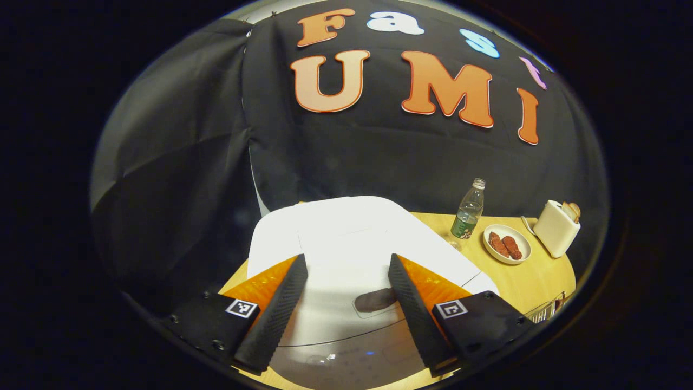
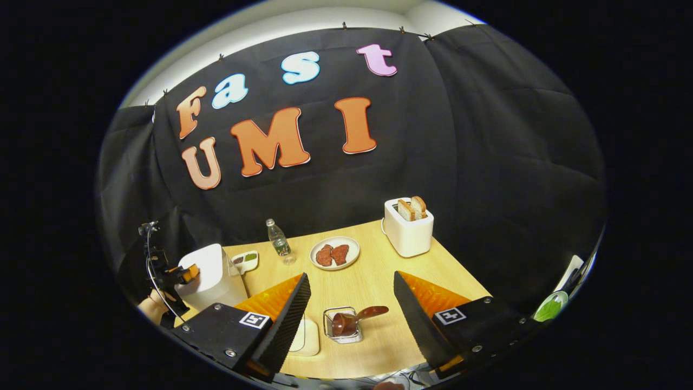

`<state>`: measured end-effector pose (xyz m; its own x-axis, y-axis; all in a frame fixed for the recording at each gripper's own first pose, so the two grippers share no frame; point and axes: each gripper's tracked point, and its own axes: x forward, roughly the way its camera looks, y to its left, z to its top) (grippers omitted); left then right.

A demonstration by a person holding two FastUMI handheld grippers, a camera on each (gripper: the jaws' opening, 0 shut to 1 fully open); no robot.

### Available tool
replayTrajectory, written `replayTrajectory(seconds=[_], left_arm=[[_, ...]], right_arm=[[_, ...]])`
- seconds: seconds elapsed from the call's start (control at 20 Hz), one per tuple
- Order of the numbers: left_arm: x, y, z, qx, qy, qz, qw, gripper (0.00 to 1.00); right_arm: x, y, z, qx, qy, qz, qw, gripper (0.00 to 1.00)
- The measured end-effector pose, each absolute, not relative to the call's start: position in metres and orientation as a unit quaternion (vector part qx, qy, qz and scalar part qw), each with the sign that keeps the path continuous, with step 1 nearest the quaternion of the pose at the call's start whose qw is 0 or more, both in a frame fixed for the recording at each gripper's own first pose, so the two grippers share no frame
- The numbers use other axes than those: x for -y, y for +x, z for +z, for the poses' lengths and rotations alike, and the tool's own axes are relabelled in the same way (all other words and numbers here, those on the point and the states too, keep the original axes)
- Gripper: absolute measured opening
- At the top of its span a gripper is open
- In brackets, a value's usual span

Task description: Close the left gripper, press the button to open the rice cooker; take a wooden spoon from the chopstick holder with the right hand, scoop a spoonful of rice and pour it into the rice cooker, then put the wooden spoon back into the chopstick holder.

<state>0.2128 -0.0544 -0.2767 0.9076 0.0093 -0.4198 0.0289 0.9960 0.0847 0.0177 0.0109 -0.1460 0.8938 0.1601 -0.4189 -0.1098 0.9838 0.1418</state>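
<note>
The white rice cooker point(image 1: 346, 238) stands with its lid down right under my left gripper point(image 1: 346, 261), whose fingers are open and wide apart above the lid. The lid's recessed button point(image 1: 376, 299) lies between the fingers, nearer the right one. In the right gripper view the cooker point(image 2: 208, 276) stands at the far left, with a hand holding the left gripper point(image 2: 181, 273) over it. My right gripper point(image 2: 351, 277) is open and holds nothing. Just ahead of it a dark wooden spoon point(image 2: 358, 317) rests in the wire chopstick holder point(image 2: 341, 330), handle pointing right.
On the wooden table point(image 2: 373, 281) are a water bottle point(image 2: 279, 238), a plate of meat pieces point(image 2: 334, 253), a white toaster with bread point(image 2: 409, 227) and a small sauce dish point(image 2: 246, 261). A pale container point(image 2: 307, 336) sits partly behind the right gripper's left finger.
</note>
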Motion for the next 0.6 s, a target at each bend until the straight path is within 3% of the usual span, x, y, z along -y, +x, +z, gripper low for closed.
replayTrajectory(seconds=[0.3, 0.6], left_arm=[[0.053, 0.213, -0.267, -0.244, 0.041, 0.002, 0.969, 1.00], [0.046, 0.186, -0.159, -0.192, 0.018, -0.021, 0.981, 1.00]], right_arm=[[-0.019, 0.027, -0.147, -0.216, 0.033, 0.078, 0.973, 0.95], [-0.037, 0.045, -0.102, -0.169, 0.027, 0.093, 0.981, 0.95]])
